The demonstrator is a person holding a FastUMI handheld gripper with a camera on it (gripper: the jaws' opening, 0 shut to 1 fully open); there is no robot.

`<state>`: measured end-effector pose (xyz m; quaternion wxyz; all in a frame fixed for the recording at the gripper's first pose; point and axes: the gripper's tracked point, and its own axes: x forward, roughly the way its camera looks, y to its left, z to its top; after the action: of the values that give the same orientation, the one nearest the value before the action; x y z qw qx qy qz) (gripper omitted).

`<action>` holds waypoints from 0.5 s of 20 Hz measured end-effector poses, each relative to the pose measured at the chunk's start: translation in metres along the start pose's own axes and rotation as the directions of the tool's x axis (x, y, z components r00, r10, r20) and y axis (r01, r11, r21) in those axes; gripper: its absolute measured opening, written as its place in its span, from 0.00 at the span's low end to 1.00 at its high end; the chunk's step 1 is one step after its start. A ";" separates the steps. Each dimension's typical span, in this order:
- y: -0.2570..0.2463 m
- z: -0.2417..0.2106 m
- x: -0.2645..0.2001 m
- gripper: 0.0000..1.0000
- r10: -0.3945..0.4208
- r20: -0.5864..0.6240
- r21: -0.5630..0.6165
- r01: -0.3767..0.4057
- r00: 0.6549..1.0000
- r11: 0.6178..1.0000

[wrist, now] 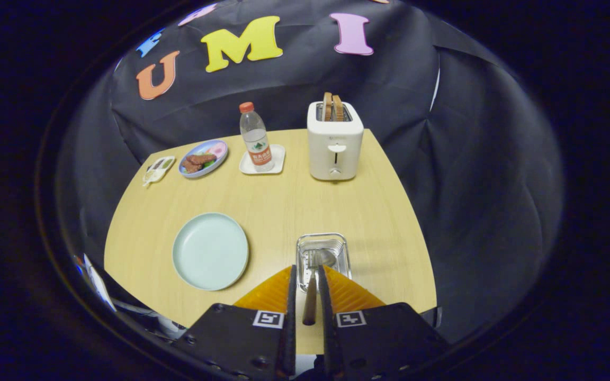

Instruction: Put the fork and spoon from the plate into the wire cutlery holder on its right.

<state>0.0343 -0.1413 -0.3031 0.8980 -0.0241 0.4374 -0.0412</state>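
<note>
The tool [307,275] is clamped on a utensil handle [310,304]; its head hangs over the wire cutlery holder [323,254], fork or spoon hard to tell. Left sits the bare plate [210,251] on the table [284,196]. Beyond stands a toaster [335,141].

Plate [210,251]: pale green, round, bare, flat on table, ahead-left of fingers. Wire cutlery holder [322,254]: rectangular, silvery, just ahead of fingertips, right of plate. Fork [311,296]: wooden handle clamped between both fingers, metal tines reaching over holder. Something shiny lies inside holder, not identifiable.
</note>
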 end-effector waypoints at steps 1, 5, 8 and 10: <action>0.005 0.004 -0.003 0.25 0.012 0.018 -0.005 -0.012 1.000 1.000; 0.021 0.030 -0.026 0.56 0.035 0.118 0.005 -0.036 0.992 0.999; 0.033 0.051 -0.049 0.74 0.034 0.199 -0.010 -0.033 0.979 0.999; 0.044 0.065 -0.065 0.85 0.040 0.247 -0.005 -0.040 0.968 0.999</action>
<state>0.0477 -0.0909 -0.2153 0.9462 -0.0201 0.3225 -0.0196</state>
